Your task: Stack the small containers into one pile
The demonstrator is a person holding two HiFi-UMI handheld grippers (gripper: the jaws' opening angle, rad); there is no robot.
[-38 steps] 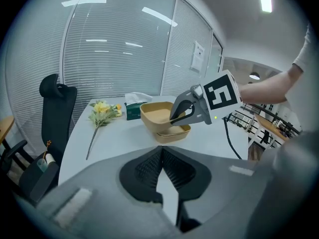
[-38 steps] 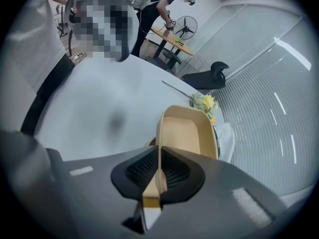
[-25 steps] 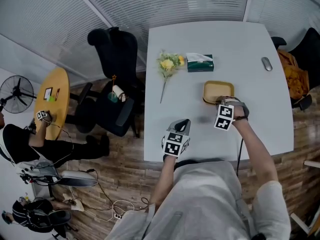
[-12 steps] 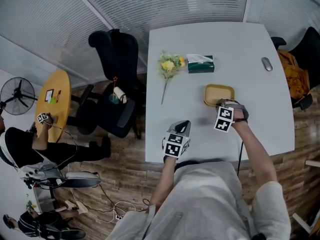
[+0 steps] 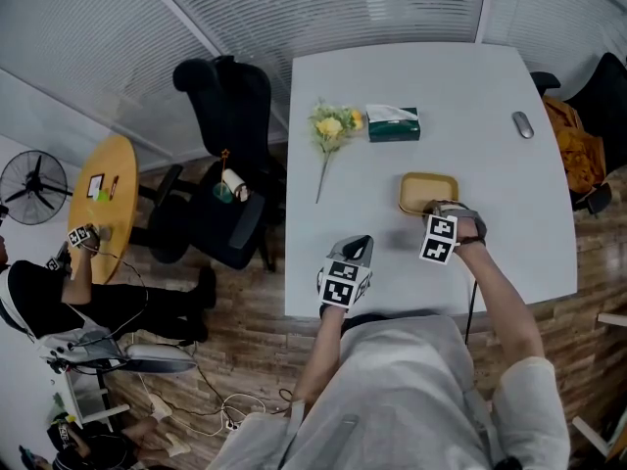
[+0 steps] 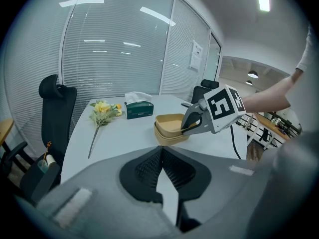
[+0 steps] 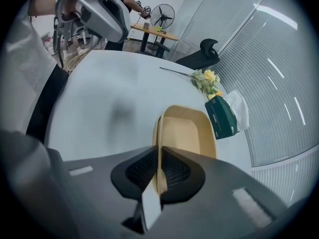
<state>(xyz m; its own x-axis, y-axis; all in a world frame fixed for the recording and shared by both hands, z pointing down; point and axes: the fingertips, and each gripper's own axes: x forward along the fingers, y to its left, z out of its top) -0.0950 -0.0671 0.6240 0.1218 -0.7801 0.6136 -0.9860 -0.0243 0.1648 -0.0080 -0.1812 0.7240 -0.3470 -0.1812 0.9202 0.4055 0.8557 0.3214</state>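
Right tool pinches the top container by its near rim. It sits in a lower container at the counter's middle. Seat it level, rims flush, before letting go. Left tool: clenched, empty, at the near edge.

On the table the containers sat one in the other, right of the middle. Behind them lay the tissue box, with the flowers just left of it. The chair stood left of the table.
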